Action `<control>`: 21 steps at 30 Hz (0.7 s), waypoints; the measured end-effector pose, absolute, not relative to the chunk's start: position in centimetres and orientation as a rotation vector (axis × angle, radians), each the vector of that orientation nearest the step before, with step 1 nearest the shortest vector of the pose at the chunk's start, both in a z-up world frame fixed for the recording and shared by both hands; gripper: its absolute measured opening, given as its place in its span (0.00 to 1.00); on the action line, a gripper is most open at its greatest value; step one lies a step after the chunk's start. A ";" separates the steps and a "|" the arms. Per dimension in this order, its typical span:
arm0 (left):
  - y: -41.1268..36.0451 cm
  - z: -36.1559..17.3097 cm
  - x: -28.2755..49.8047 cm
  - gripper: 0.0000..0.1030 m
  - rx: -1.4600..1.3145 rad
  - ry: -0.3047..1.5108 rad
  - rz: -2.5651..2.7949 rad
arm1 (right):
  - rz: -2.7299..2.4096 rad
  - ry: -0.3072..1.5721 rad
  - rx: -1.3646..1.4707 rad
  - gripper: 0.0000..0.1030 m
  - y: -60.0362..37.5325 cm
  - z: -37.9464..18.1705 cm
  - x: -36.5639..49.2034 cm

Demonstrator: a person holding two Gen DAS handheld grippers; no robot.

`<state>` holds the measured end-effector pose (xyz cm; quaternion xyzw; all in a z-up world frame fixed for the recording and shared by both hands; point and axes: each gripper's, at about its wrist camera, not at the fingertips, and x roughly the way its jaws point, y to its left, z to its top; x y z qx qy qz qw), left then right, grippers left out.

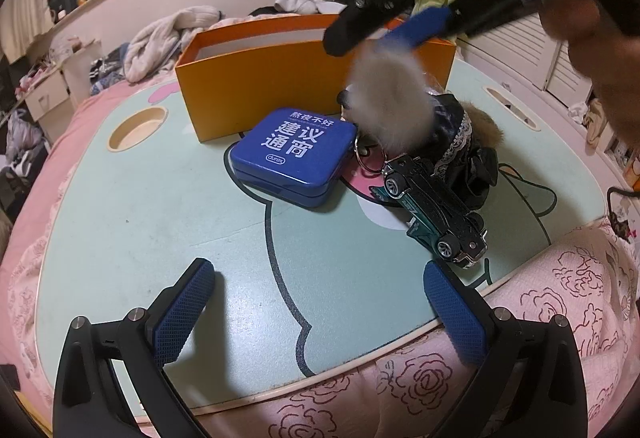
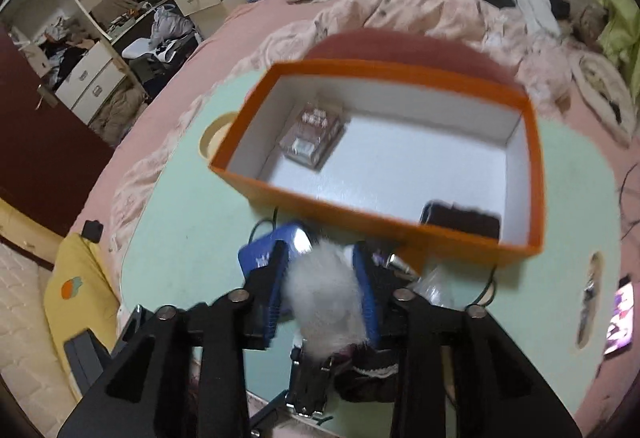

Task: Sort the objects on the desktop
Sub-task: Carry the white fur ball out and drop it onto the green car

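Observation:
A plush keychain doll with a fluffy grey head (image 1: 384,106) and a black lace dress sits on the mint table (image 1: 160,218) just in front of the orange box (image 1: 256,78). My right gripper (image 1: 366,42) comes down from the top right. In the right wrist view its blue pads flank the fluffy head (image 2: 324,298), the fur fills the gap of the right gripper (image 2: 320,248), and I see no squeeze. A blue tin (image 1: 292,154) lies left of the doll and a dark green toy car (image 1: 436,210) right of it. My left gripper (image 1: 320,302) hovers open and empty over the table's near edge.
The orange box (image 2: 320,198) holds a clear-wrapped pack (image 2: 312,134) and a dark flat object (image 2: 460,224). A round cup recess (image 1: 136,128) is at the table's left. Pink bedding (image 1: 560,318) surrounds the table, with clothes piled behind. A hand (image 1: 592,38) holds the right gripper.

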<state>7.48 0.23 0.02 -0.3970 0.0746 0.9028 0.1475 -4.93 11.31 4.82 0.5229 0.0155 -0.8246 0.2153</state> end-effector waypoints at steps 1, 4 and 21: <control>0.2 0.0 7.5 1.00 -1.142 0.214 2.598 | -2.305 0.027 1.432 0.39 11.4 4.9 -4.2; 0.2 0.0 7.5 1.00 -1.142 0.214 2.598 | -2.368 -0.027 1.349 0.53 12.3 5.3 -2.7; 0.5 0.0 7.6 1.00 -1.146 0.216 2.599 | -2.678 0.229 1.227 0.80 16.5 -0.9 8.9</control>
